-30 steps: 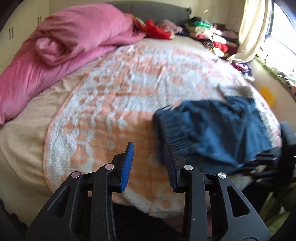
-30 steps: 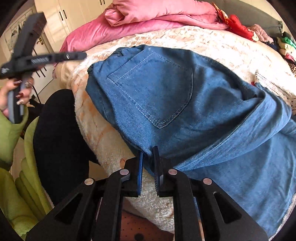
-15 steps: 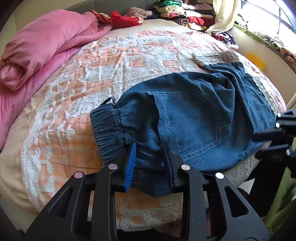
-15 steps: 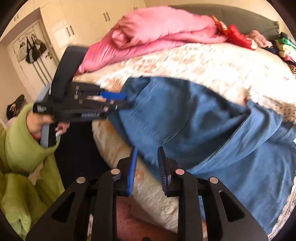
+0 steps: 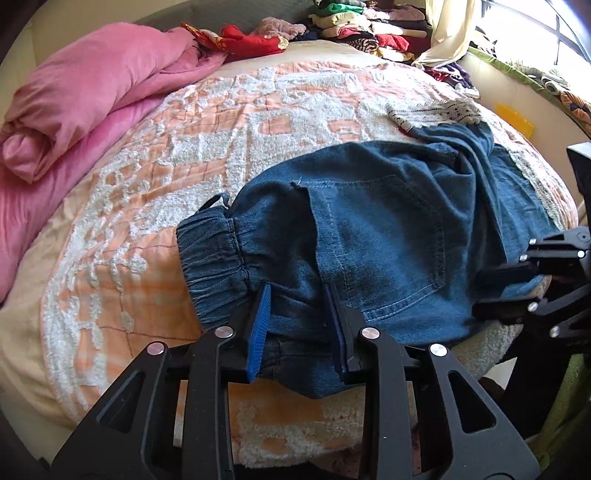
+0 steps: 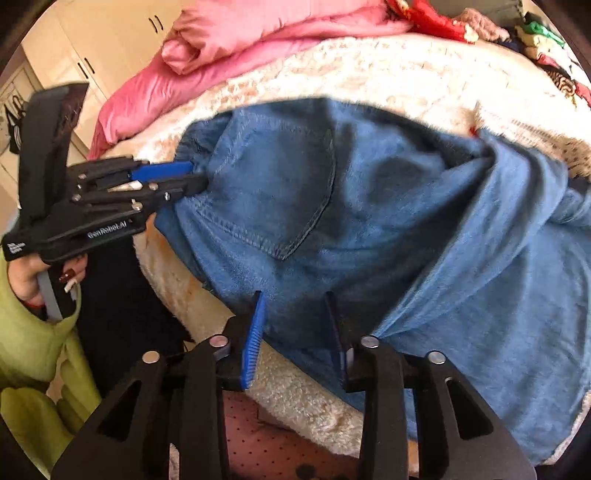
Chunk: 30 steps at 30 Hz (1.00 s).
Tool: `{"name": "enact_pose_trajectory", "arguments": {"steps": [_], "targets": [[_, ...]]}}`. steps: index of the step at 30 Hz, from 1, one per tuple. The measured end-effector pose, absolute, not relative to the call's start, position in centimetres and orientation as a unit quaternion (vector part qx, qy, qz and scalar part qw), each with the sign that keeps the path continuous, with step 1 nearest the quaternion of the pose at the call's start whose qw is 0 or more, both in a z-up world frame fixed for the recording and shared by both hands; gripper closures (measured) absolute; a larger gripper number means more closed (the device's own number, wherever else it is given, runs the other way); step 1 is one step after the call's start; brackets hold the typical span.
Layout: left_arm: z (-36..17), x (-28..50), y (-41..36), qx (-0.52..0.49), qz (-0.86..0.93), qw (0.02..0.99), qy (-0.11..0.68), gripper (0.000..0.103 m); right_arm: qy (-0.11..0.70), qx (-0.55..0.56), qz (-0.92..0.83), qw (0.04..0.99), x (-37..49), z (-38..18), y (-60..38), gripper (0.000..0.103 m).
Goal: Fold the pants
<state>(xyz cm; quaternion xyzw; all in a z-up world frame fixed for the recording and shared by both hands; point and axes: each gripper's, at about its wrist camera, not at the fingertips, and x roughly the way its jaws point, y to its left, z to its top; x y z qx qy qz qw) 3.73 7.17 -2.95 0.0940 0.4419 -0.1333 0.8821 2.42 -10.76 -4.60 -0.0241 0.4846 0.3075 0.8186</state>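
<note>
Blue denim pants (image 5: 376, 236) lie on the bed, back pocket up, elastic waistband (image 5: 210, 258) toward the left. In the right wrist view the pants (image 6: 369, 206) fill the middle. My left gripper (image 5: 300, 291) is open, its fingers on either side of the cloth at the near waist edge; it also shows in the right wrist view (image 6: 173, 177). My right gripper (image 6: 293, 299) is open with the near denim edge between its fingers; it shows at the right edge of the left wrist view (image 5: 509, 288).
A peach and white bedspread (image 5: 184, 155) covers the bed. A pink quilt (image 5: 85, 92) is bundled at the back left. Stacked clothes (image 5: 362, 29) lie at the far side. A white lace cloth (image 5: 436, 110) lies beyond the pants. Cupboard doors (image 6: 110, 33) stand behind.
My left gripper has moved in from the bare bedspread onto the waist edge of the pants. My right gripper was nearly shut and has opened wide around the near denim edge.
</note>
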Motion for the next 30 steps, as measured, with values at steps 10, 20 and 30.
{"name": "enact_pose_trajectory", "arguments": {"steps": [10,20,30], "targets": [[2.2,2.1,6.5,0.064,-0.144,0.908,0.389,0.070,0.431,0.015,0.242,0.869,2.9,-0.5,-18.3,0.055],[1.0,3.1,-0.5,0.080,-0.221,0.884,0.405,0.067,0.413,-0.014,0.174,0.894,9.9,1.9,-21.0,0.048],[-2.0,4.4,-7.7,0.073,-0.319,0.832,0.448,0.067,0.458,-0.030,0.162,0.874,20.3,-0.2,-19.2,0.048]]}}
